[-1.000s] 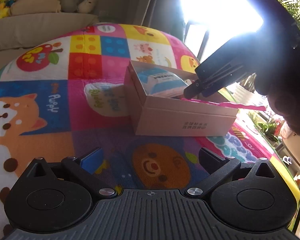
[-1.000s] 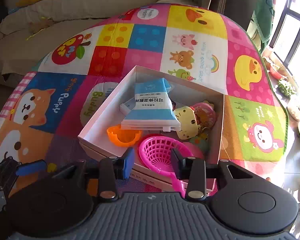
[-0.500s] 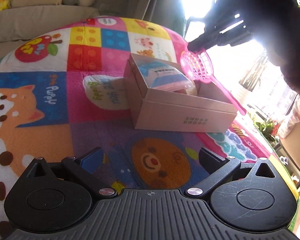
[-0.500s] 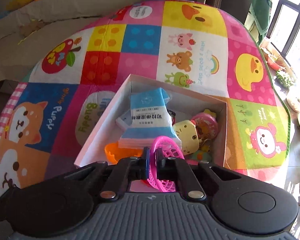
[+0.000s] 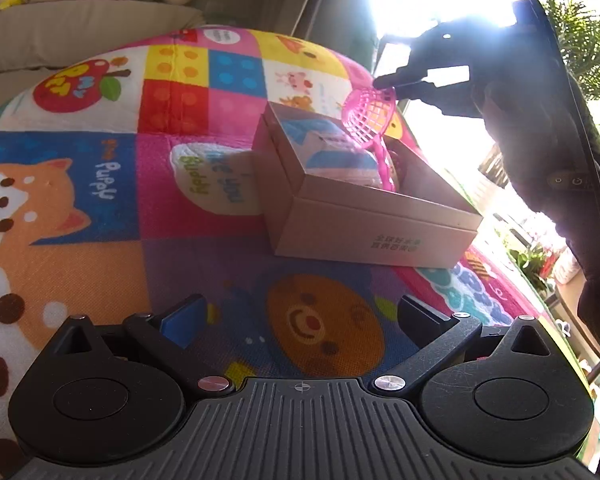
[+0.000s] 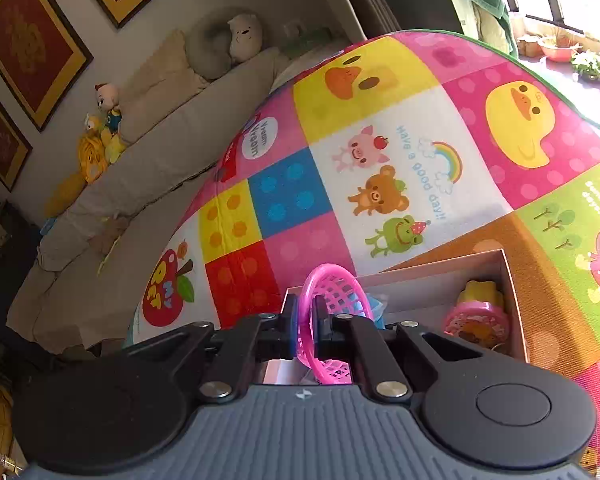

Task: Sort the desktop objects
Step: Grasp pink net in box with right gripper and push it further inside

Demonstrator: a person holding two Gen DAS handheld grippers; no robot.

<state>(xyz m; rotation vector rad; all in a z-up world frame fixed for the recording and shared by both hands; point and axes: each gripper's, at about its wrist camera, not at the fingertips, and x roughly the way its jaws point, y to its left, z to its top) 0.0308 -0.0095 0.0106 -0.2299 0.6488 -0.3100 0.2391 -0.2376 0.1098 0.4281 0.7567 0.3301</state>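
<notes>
An open cardboard box point(image 5: 364, 224) sits on the colourful play mat point(image 5: 100, 184). It holds a blue and white packet point(image 5: 332, 152), a pink round toy point(image 6: 476, 320) and a yellow toy point(image 6: 480, 290). My right gripper point(image 6: 307, 320) is shut on the rim of a pink mesh scoop point(image 6: 332, 292) and holds it tilted above the box's far side; the scoop point(image 5: 370, 118) hangs with its handle down into the box in the left wrist view. My left gripper point(image 5: 300, 312) is open and empty, low over the mat in front of the box.
A beige sofa point(image 6: 160, 168) with plush toys point(image 6: 100, 132) and a neck pillow point(image 6: 228, 40) lies beyond the mat. Bright windows and plants point(image 5: 580, 40) are at the right. The mat's right edge point(image 5: 500, 280) drops off near the box.
My right gripper closed on the pink scoop in the box, lifted it out and tilted it upward over the box's far side. The left gripper stayed open and nearly still.
</notes>
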